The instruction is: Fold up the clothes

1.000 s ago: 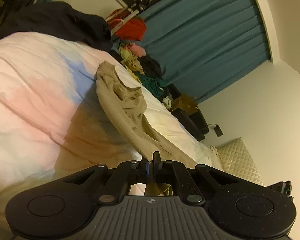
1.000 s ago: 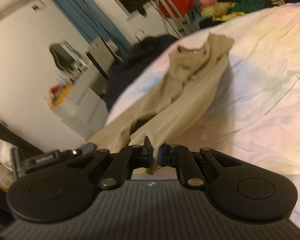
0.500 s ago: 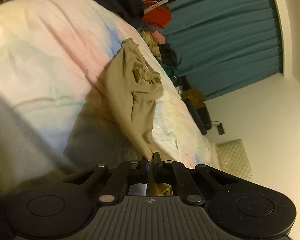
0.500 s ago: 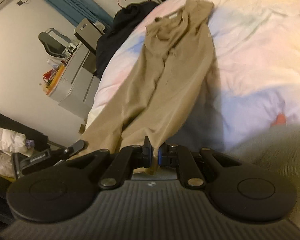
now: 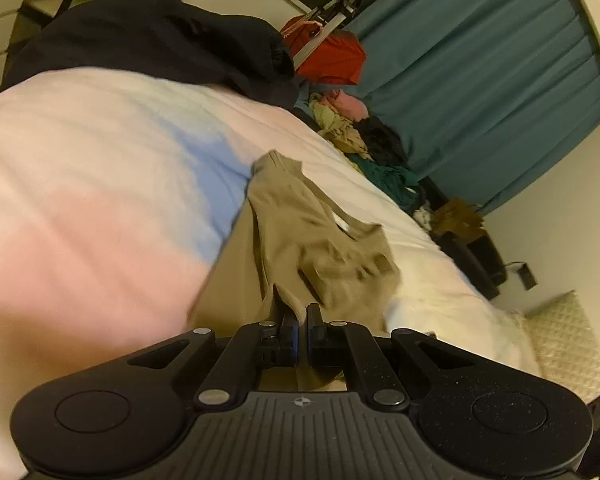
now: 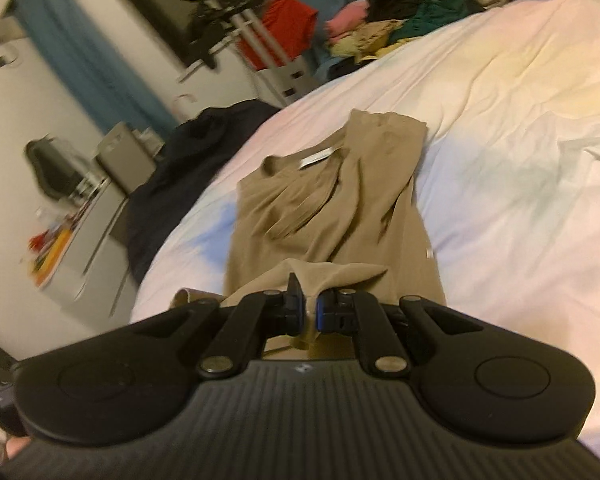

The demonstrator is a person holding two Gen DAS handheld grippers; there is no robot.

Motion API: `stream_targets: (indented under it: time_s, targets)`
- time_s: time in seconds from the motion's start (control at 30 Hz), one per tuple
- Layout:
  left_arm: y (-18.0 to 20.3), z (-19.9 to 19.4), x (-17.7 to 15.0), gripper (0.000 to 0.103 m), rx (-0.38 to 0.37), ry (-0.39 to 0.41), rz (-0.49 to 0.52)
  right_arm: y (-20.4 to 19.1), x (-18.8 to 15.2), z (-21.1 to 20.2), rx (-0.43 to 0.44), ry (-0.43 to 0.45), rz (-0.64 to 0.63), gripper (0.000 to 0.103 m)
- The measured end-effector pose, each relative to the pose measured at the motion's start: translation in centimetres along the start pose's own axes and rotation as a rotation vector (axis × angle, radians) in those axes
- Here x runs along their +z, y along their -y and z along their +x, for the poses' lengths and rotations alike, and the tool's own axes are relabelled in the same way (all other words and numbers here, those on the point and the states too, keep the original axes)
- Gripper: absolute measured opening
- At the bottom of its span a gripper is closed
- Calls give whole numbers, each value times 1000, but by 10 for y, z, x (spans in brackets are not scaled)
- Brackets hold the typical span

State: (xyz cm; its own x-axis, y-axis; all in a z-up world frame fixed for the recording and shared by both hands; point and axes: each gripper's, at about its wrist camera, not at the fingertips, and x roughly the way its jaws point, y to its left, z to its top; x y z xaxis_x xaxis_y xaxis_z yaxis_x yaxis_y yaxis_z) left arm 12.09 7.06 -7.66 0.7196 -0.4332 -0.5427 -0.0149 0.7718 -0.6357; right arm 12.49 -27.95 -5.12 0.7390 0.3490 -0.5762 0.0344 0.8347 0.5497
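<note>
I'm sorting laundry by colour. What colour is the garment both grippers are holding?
Plain tan (khaki) garment, no pattern; the right wrist view shows it best.

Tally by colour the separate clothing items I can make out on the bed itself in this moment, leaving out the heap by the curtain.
Tan: 1, the tan garment, pinched by both the left tongs and the right tongs
Dark navy: 1, the dark garment at the bed's edge
Total: 2

Tan trousers (image 6: 332, 208) now doubled over
</note>
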Motion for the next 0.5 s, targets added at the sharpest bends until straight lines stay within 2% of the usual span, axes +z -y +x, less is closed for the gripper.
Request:
stream_targets:
  time_s: [0.07,0.23,0.3,0.4,0.5]
  targets:
    - [3,28,20,4,29,11,21,7,4,19,1,18,6,10]
    - [1,72,24,4,63,11,127,31,5,61,-44,51,-9,10]
    - [0,90,26,4,76,10,169,38,4,77,-71,30,-13,10]
    - [-4,112,20,4,135,-2,252,37,4,100,-108,12,-55,10]
    - [1,115,15,6,153,-3,296,34,0,115,-149,-7,-122,10]
